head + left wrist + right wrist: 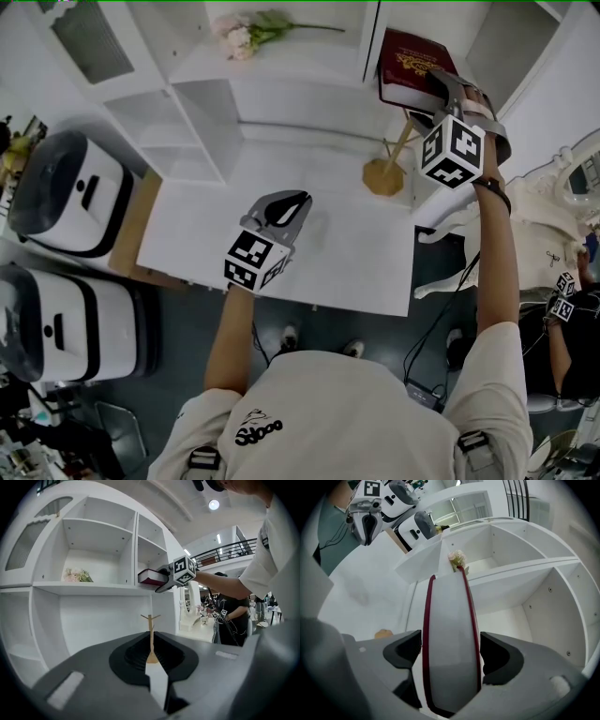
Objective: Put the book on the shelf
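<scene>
Head view: the right gripper point(442, 86) reaches into the right compartment of the shelf point(281, 70), where the red book point(405, 64) lies flat. The left gripper point(292, 204) hovers over the table point(356, 253).

Left gripper view: its jaws are pressed together and empty, with a wooden stand point(150, 639) beyond them.

Right gripper view: the jaws are spread, one on each side of the book, not pinching it.
</scene>
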